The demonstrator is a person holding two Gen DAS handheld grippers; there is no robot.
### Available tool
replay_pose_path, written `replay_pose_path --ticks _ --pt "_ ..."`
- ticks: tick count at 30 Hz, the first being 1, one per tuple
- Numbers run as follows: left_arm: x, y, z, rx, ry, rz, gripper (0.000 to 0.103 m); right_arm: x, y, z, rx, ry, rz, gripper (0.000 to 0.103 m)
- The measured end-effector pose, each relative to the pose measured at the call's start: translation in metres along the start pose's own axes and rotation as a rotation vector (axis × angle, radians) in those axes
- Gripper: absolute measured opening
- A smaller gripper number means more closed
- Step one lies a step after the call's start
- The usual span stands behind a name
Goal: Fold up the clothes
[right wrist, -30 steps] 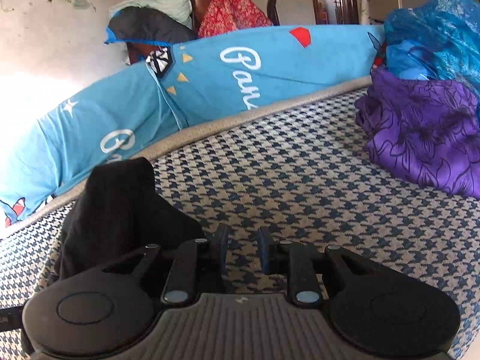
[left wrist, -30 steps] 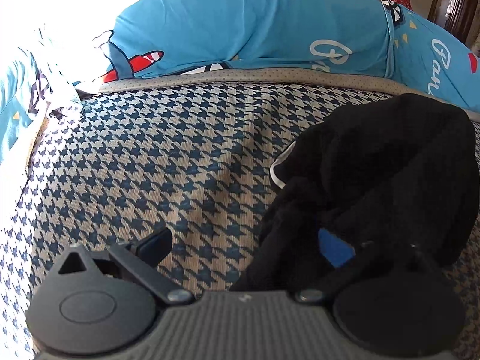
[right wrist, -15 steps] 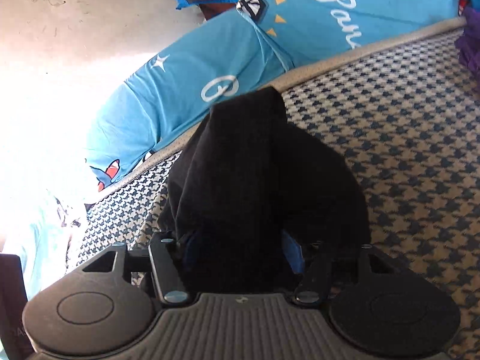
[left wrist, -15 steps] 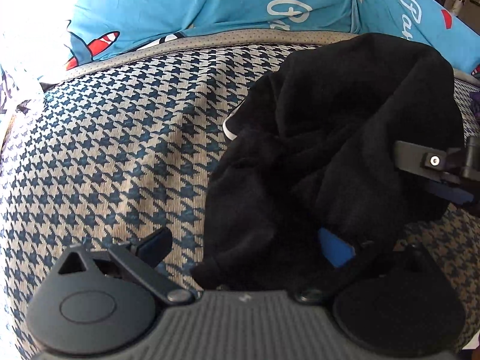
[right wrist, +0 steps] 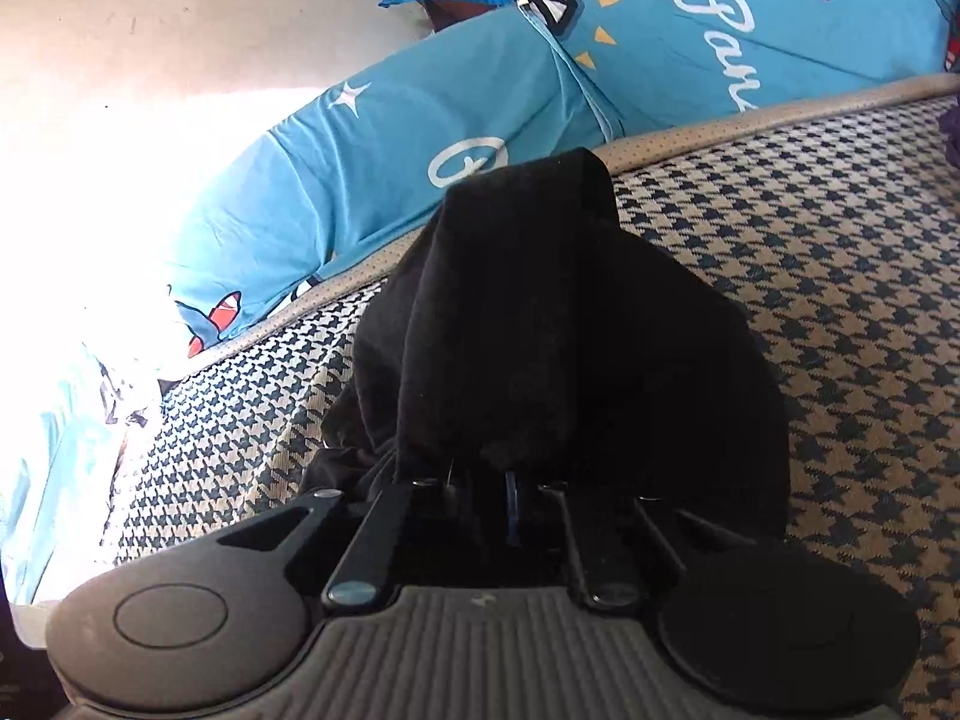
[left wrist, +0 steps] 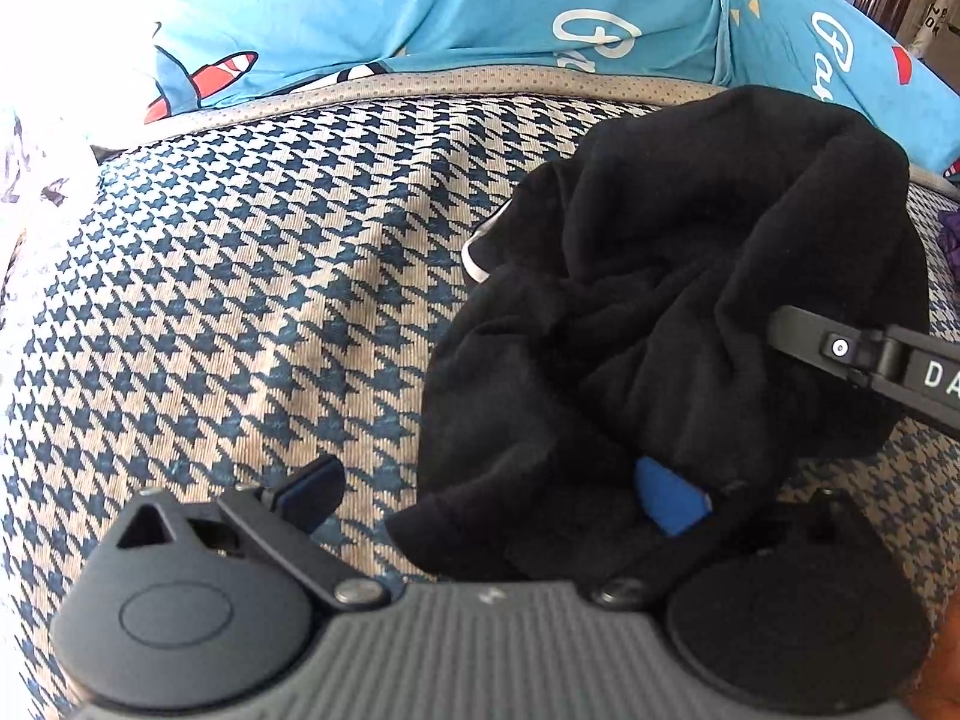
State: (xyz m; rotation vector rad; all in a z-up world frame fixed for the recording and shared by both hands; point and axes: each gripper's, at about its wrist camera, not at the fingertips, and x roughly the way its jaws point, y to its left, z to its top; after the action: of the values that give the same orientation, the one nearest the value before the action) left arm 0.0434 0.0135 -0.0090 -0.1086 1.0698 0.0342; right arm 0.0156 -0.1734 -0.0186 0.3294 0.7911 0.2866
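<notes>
Right gripper (right wrist: pixel 510 498), spread wide half a second ago, now clamped on garment (left wrist: pixel 690 300), bunching it mid-bed (left wrist: pixel 270 300). Left gripper (left wrist: pixel 492 492) gaping, fabric draped over one finger. Garment crumpled, unfolded.

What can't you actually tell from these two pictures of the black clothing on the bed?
- Kind of garment: the black garment is bunched up in both views.
- Right gripper fingertips: buried in the cloth, right view.
- Left gripper: one blue pad is half under a fold, left view.
- Far left corner: washed out by sunlight.
- Purple cloth: cut off by the edge.
</notes>
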Motion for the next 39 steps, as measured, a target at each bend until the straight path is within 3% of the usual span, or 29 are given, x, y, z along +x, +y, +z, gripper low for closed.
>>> replay_pose_path --ticks 7,12,17,25,33,39 --pt "-0.014 0.006 0.0 -0.019 -0.041 0.001 0.103 -0.036 -0.017 0.011 -0.006 -0.171 -0.08 0.007" --pt "-0.02 0.008 -0.002 -0.028 -0.05 0.02 0.103 -0.062 -0.037 0.02 0.009 -0.25 -0.247 0.007" --pt "-0.028 0.003 -0.005 -0.025 -0.061 0.026 0.103 -0.07 -0.059 0.021 0.056 -0.213 -0.28 0.007" --pt "-0.041 -0.005 -0.009 -0.022 -0.078 0.035 0.103 -0.067 -0.051 0.015 0.019 -0.201 -0.276 0.008" --pt "-0.051 0.013 -0.03 -0.141 -0.072 -0.02 0.103 -0.07 -0.035 -0.001 0.005 -0.195 -0.269 0.008" --pt "-0.027 0.002 -0.061 -0.044 -0.125 0.082 0.103 -0.074 -0.033 -0.012 0.01 -0.174 -0.25 0.011"
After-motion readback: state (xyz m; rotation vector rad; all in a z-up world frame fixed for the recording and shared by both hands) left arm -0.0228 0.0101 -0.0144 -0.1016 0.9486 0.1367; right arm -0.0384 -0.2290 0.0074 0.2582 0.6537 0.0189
